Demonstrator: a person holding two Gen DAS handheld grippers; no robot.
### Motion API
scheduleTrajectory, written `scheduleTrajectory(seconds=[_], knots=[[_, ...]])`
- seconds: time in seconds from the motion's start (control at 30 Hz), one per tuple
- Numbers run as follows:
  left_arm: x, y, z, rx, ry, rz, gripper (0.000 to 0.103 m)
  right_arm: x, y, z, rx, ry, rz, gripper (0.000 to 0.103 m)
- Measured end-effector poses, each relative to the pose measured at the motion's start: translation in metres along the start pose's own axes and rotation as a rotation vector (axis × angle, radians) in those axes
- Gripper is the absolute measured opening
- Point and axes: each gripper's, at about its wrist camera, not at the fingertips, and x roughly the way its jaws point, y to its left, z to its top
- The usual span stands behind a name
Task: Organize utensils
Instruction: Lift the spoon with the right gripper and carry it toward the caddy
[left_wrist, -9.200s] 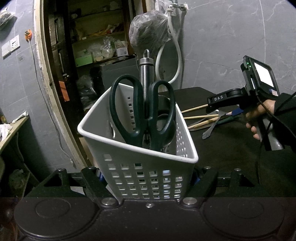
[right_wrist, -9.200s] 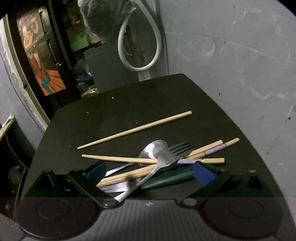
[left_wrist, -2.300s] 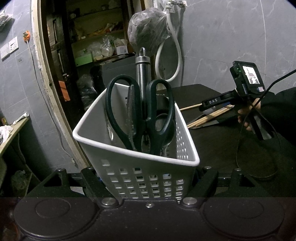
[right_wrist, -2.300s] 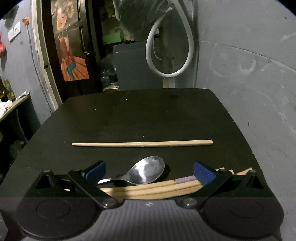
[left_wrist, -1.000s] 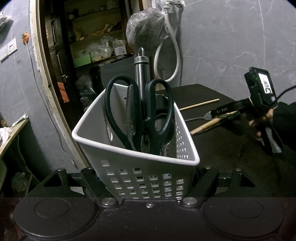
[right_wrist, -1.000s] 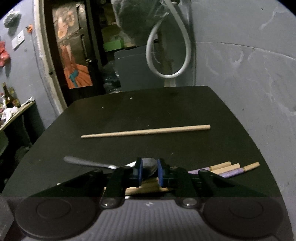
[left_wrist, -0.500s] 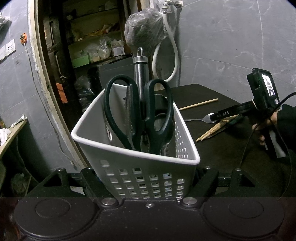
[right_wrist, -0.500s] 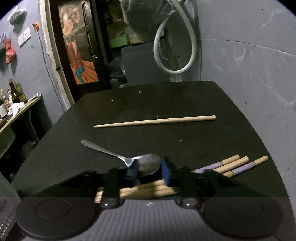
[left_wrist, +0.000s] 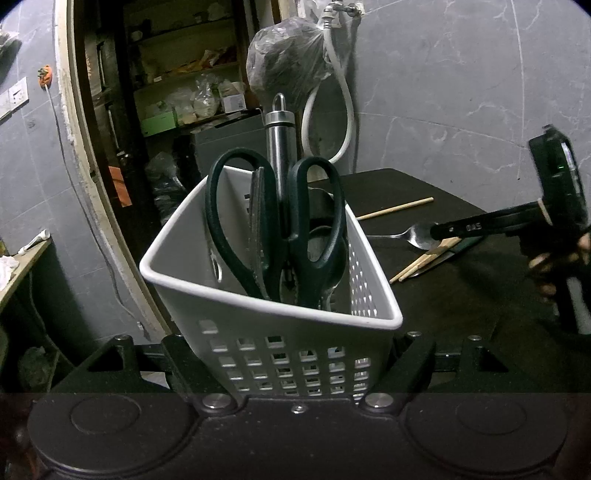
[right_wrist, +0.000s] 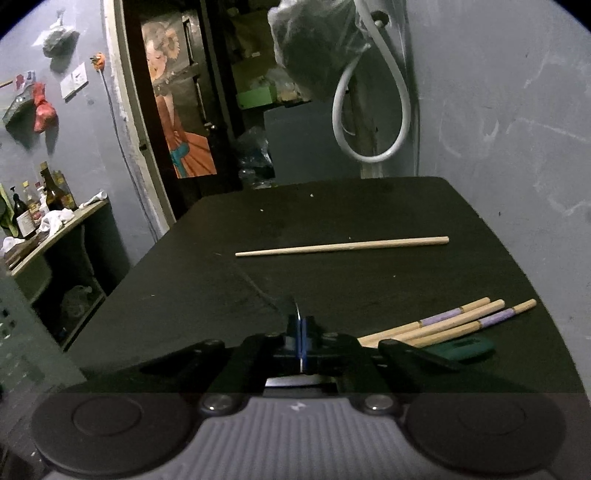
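My left gripper (left_wrist: 295, 354) is shut on a white perforated basket (left_wrist: 266, 306), one finger on each side of its base. Dark green scissors (left_wrist: 273, 229) and a steel-handled tool (left_wrist: 279, 147) stand in it. At the right of the left wrist view, my right gripper (left_wrist: 436, 230) is shut on the bowl of a metal spoon (left_wrist: 415, 236), the handle pointing left just above the black table (left_wrist: 461, 295). In the right wrist view the blue pads (right_wrist: 300, 332) are pressed together, with the spoon (right_wrist: 293, 308) edge-on between them.
One plain chopstick (right_wrist: 343, 246) lies across the middle of the table. Several chopsticks with purple bands (right_wrist: 450, 319) and a green-handled utensil (right_wrist: 461, 349) lie at the right. A grey wall stands to the right, and a doorway and side shelf with bottles (right_wrist: 26, 218) to the left.
My right gripper has closed on the spoon's bowl, raised it off the chopsticks and drawn back to the left. The left gripper and basket have not moved.
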Motion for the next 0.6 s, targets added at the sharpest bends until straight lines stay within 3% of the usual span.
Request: scheduleTrajectory(seconds=[0.37,0.6], knots=[[0.002,0.004,-0.003,-0.007,-0.003,-0.018,0.080,-0.068,0.020,0.017,-0.098,-0.104,-0.039,0.001],[0.003,0.006,-0.004,-0.008,-0.007,-0.027,0.080,-0.110,0.044,0.037,-0.246,-0.140,-0.062,0.001]])
